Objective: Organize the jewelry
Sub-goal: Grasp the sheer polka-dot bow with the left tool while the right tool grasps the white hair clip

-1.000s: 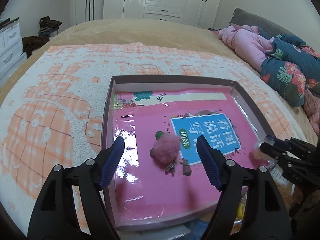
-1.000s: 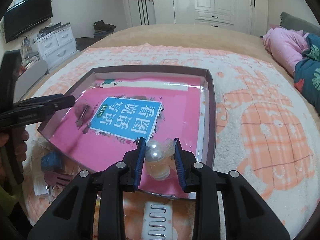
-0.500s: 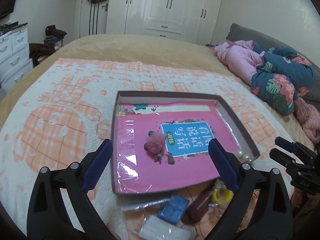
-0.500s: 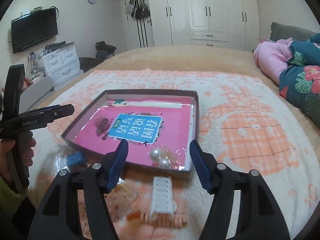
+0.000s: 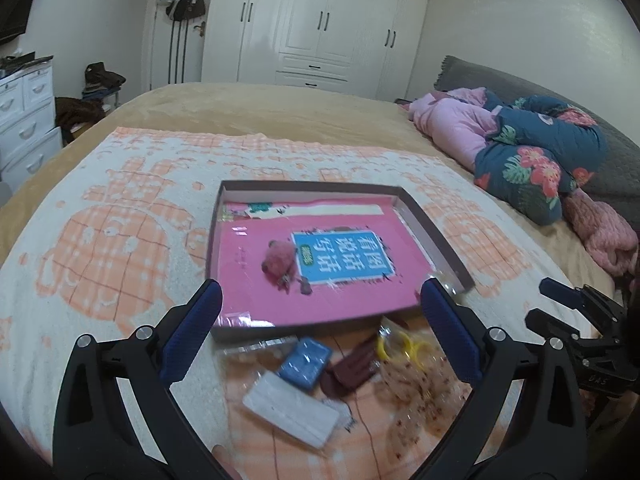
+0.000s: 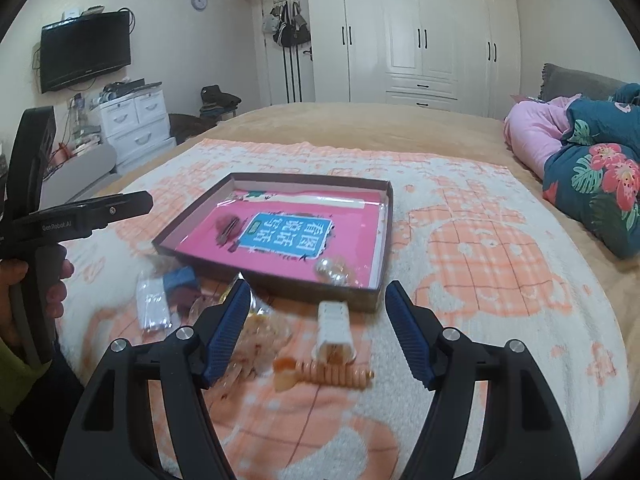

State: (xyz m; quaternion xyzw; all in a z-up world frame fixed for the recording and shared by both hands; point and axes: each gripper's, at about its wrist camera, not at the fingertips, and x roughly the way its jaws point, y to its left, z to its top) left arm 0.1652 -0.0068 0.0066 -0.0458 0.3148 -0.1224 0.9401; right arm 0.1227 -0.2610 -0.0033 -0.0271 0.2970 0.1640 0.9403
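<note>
Pink pompom clip [image 5: 280,258] and pearls [image 6: 334,270] lie in the tray [image 6: 280,278]; both hand-held grippers gape empty above the remaining pile [image 5: 320,364] at lower centre.

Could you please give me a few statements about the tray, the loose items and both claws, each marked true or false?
1. The right claw is shut on a pearl piece. False: it is open and holds nothing.
2. The pearl piece lies inside the tray, at its near right corner. True.
3. The pink pompom clip lies outside the tray, on the blanket. False: it lies inside the tray.
4. The left claw is open. True.
5. A blue packet lies on the blanket in front of the tray. True.
</note>
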